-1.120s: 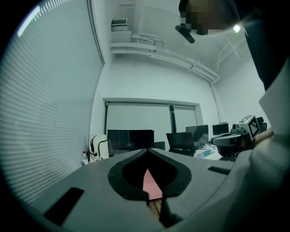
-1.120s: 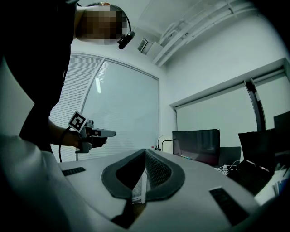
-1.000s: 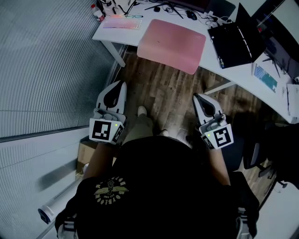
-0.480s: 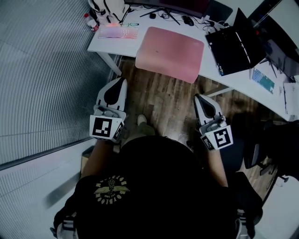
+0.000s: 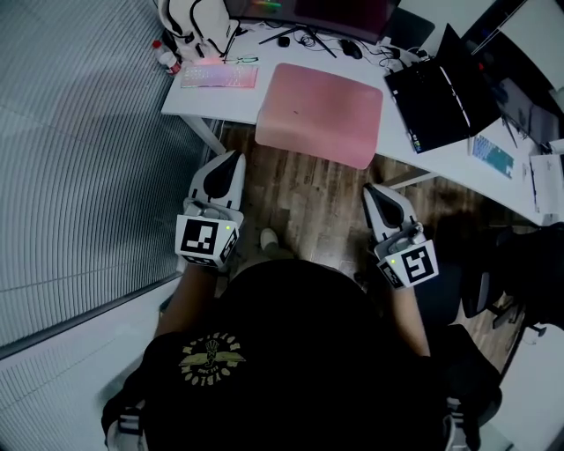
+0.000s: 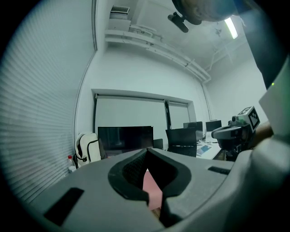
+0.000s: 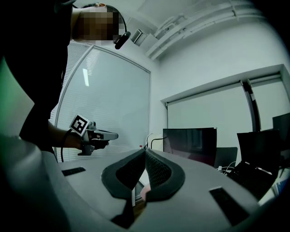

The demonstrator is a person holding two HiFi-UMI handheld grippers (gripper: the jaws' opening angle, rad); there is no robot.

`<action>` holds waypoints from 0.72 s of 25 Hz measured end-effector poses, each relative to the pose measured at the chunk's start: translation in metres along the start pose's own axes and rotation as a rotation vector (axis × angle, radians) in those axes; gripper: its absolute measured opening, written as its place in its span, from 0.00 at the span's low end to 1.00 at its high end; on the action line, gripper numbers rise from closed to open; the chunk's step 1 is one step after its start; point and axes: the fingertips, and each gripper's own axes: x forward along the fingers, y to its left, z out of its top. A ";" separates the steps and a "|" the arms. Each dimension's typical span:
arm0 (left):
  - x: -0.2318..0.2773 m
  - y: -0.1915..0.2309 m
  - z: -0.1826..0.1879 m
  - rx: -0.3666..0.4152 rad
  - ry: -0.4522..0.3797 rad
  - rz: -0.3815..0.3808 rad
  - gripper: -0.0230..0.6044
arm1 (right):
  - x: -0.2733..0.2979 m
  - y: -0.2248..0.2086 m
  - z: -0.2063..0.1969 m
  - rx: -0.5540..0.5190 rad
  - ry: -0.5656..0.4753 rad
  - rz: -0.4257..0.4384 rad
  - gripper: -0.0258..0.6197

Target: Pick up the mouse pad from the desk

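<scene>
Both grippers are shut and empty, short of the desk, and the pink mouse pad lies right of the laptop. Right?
No: the head view shows the mouse pad left of the laptop. The rest holds: left gripper and right gripper are shut, empty, short of the desk.

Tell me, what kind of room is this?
Most likely an office. A long white desk holds a big monitor, an open laptop, a keyboard and a pink mouse pad, like a place where people work at computers.
</scene>
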 end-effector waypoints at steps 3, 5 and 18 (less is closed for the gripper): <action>0.006 0.009 0.000 -0.002 -0.005 -0.020 0.05 | 0.011 0.003 0.010 -0.009 -0.029 -0.004 0.04; 0.009 0.016 0.001 -0.005 -0.011 -0.036 0.05 | 0.018 0.005 0.012 -0.016 -0.029 -0.015 0.04; 0.029 0.055 0.001 -0.057 -0.057 -0.130 0.05 | 0.044 0.017 0.028 -0.052 0.022 -0.123 0.04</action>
